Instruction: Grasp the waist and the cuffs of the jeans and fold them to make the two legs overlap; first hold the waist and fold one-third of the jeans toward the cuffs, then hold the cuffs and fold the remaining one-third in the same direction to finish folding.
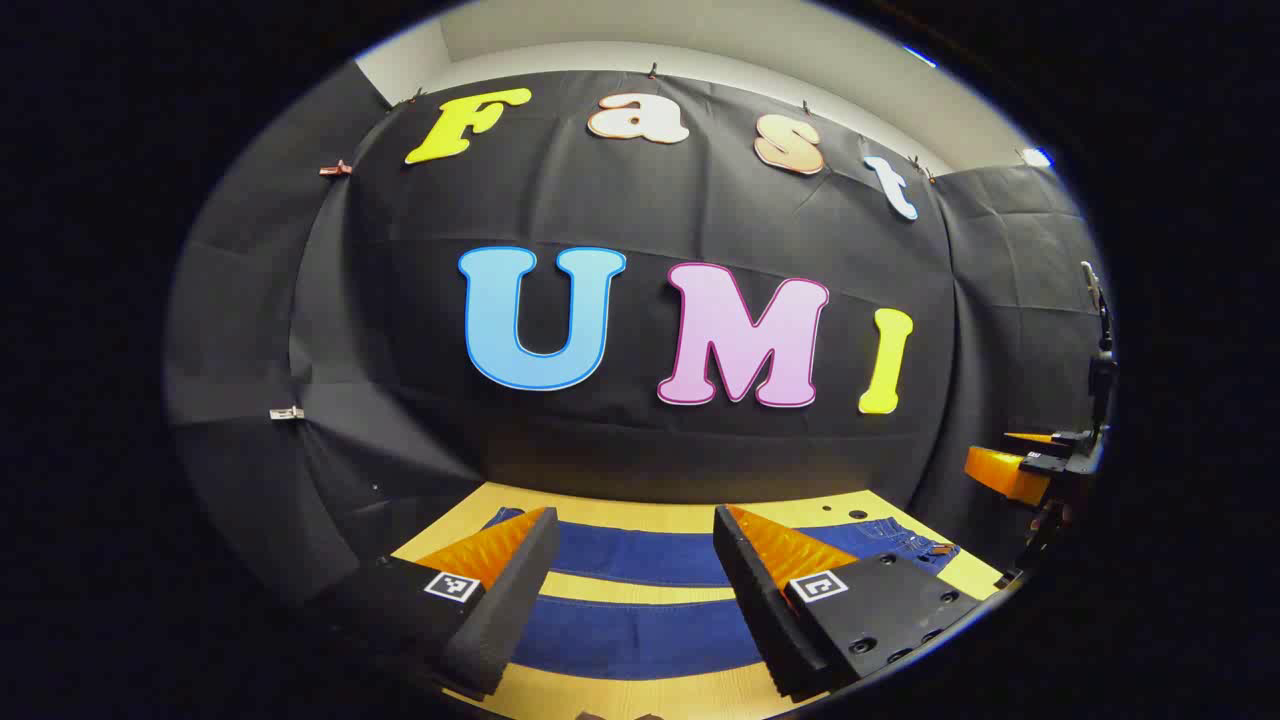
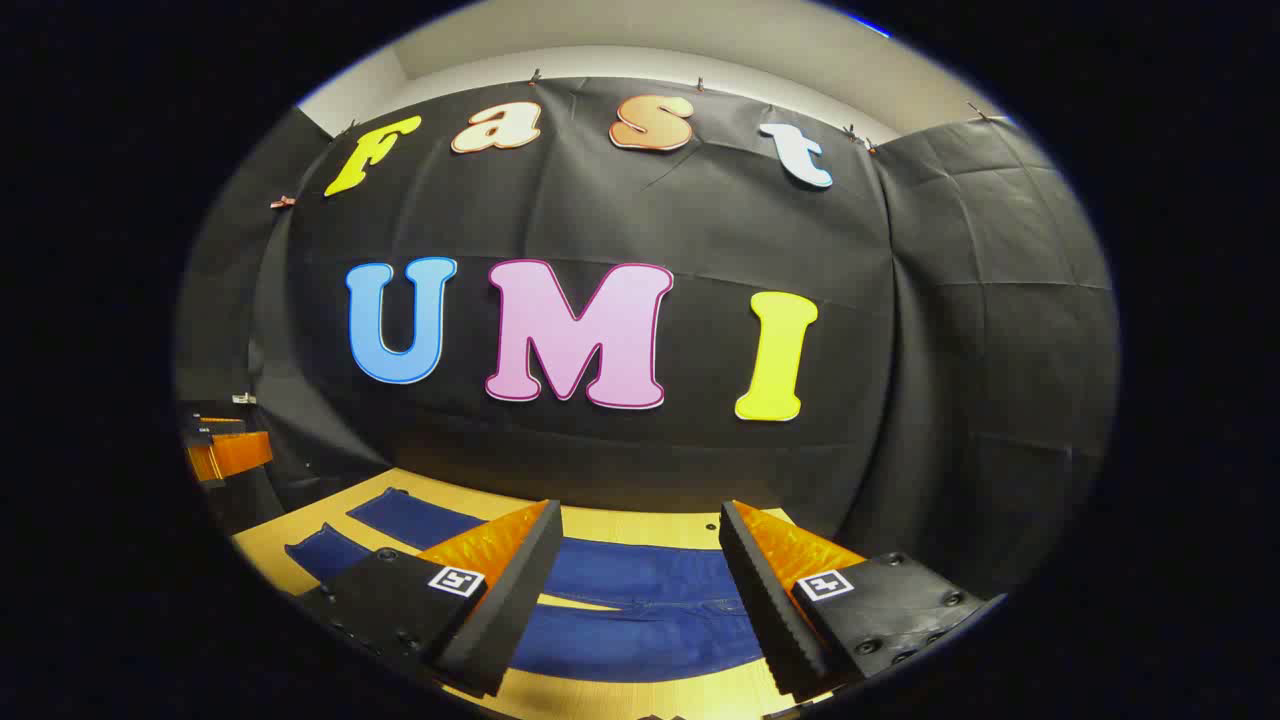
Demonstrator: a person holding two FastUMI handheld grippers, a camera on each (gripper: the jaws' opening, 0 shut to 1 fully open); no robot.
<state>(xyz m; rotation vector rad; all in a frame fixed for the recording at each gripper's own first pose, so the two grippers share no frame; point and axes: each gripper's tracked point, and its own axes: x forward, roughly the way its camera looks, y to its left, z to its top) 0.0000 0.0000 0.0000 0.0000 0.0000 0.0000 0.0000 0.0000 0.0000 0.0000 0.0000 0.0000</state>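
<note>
Jeans: dark blue denim jeans [image 1: 640,600] flat on pale wooden table [image 1: 690,515], lower centre, legs apart.
Left gripper [image 1: 632,590]: fingers spread, holding nothing.
Right gripper [image 2: 635,590]: fingers spread, holding nothing.
Surroundings: black cloth wall [image 2: 600,470] behind table.

Both gripper views look level at the booth's back wall [image 1: 640,400] from above the near table [image 2: 640,525], side by side.

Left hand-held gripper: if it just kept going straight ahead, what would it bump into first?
Probably the black cloth wall. The left hand-held gripper points level above the jeans on the table, though depth is hard to judge.
</note>
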